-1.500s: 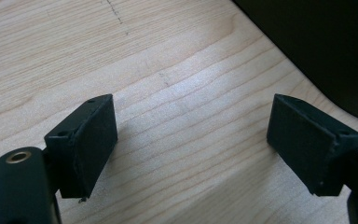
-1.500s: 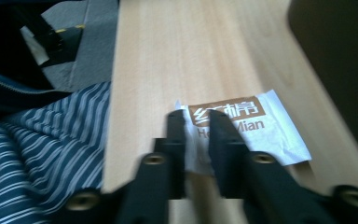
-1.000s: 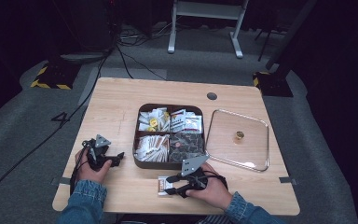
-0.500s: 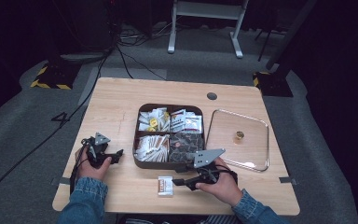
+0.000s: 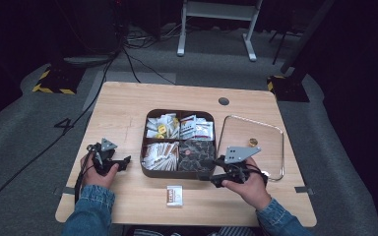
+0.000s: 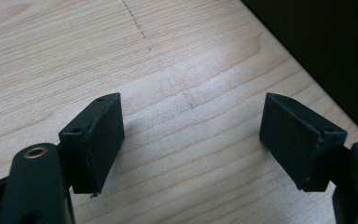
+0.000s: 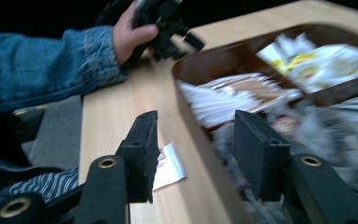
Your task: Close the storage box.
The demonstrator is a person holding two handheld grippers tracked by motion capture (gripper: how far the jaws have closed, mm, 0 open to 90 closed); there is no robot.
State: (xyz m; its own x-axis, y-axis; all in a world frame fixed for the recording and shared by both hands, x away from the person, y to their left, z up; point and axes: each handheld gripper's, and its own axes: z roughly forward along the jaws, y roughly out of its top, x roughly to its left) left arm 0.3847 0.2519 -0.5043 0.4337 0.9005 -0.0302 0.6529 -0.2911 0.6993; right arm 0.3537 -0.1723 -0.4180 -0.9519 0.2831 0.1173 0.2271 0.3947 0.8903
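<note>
A dark brown tray (image 5: 179,112) with four compartments of sachets and tea bags stands mid-table. My right gripper (image 5: 206,176) hovers at its front right corner, pointing left. In the right gripper view the right gripper (image 7: 196,154) is open and its jaws have just been opening, with nothing between them. They straddle the tray rim (image 7: 191,116). A small white and red packet (image 5: 174,195) lies flat on the table in front of the tray, also seen as the packet (image 7: 170,165) beyond the left jaw. My left gripper (image 5: 123,162) rests left of the tray. The left gripper (image 6: 191,135) is open over bare wood.
A clear glass lid (image 5: 275,147) with a gold knob (image 5: 252,142) lies flat right of the tray. A round cable hole (image 5: 223,101) sits at the far edge of the table. The person's denim sleeve (image 7: 51,60) and left hand show across the table.
My right gripper has risen and moved right, away from the packet to the tray's front corner. The packet stays lying on the table. My left hand has kept still.
</note>
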